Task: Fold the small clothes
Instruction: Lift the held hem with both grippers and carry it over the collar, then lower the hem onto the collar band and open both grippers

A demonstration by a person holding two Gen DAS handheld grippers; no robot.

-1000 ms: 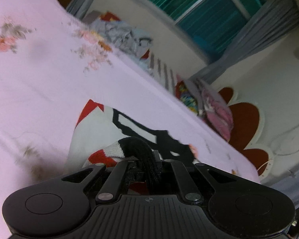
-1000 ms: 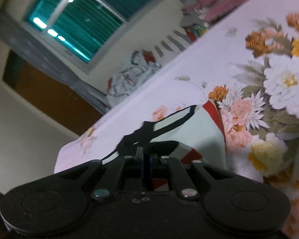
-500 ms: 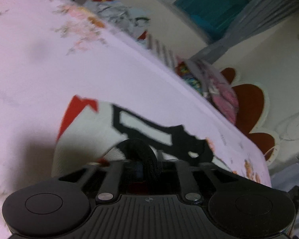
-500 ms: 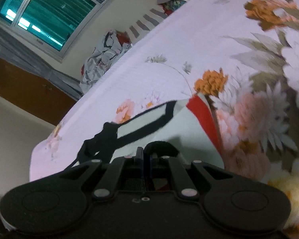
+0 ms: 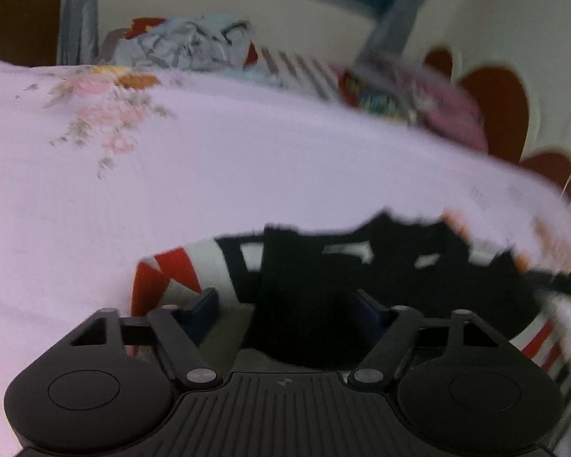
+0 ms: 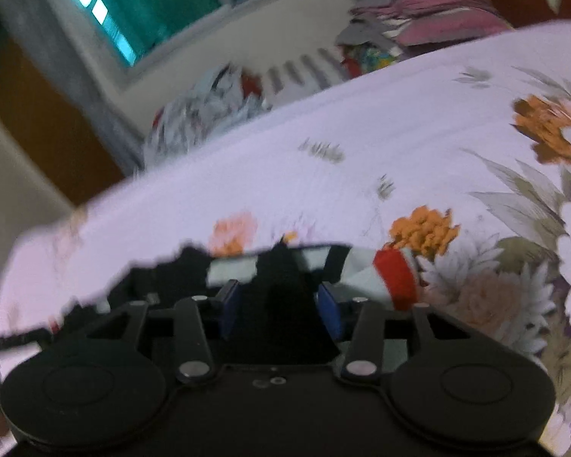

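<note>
A: What does everything sit on?

B: A bed with a pale lilac floral-print sheet; faint pink sprigs on one side, big orange and white blooms on the other.

A: And the small white, red and black garment?

B: It lies on the sheet right in front of both claws, in both wrist views, its black-trimmed part between the blue pads.

A: The left claw?

B: Its jaws are opening, spread wide; black cloth sits in the gap, but the pads do not press on it.

A: The right claw?

B: Also opening, with dark fabric between its fingers, which stand clear of it.

A: The room?

B: Blurred. Past the far edge of the bed lies a crumpled grey and red heap of clothes, then a pink and grey folded stack. Behind is a cream wall, a teal window with grey curtains, and dark red heart-like shapes on the wall.
</note>
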